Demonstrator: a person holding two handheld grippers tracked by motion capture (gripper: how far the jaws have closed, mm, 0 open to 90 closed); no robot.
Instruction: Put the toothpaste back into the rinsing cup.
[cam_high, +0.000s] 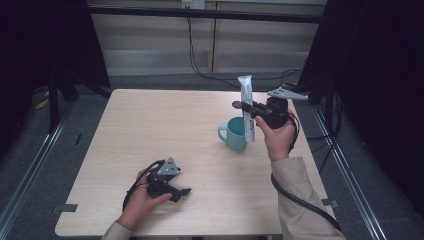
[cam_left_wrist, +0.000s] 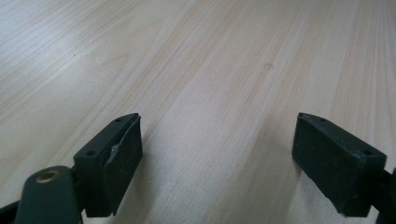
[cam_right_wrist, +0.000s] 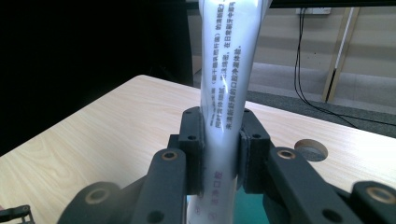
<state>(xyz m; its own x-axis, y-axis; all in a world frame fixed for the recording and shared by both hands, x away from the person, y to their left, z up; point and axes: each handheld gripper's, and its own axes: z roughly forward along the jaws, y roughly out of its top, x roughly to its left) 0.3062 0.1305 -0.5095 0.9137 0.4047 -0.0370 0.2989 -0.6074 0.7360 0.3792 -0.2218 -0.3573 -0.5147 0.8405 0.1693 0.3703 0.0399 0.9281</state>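
One tube (cam_high: 246, 107) upright, clamped in right gripper (cam_high: 248, 108), over mug (cam_high: 235, 135).

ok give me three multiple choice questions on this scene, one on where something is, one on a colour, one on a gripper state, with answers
1. Where is the mug on the table?
A. right of the middle, under the held tube
B. at the near left corner
C. off the table, on the floor

2. What colour is the mug?
A. red
B. teal
C. yellow

3. How does the left gripper stand?
A. shut on the tube
B. shut on the mug's handle
C. open, with bare table between its jaws

Answers:
1. A: the high view shows it right of centre, with the lower end of the white tube just above it.
2. B: its body and handle are teal in the high view.
3. C: the left gripper view shows its jaws wide apart over wood, while the right gripper is the one clamping the tube.
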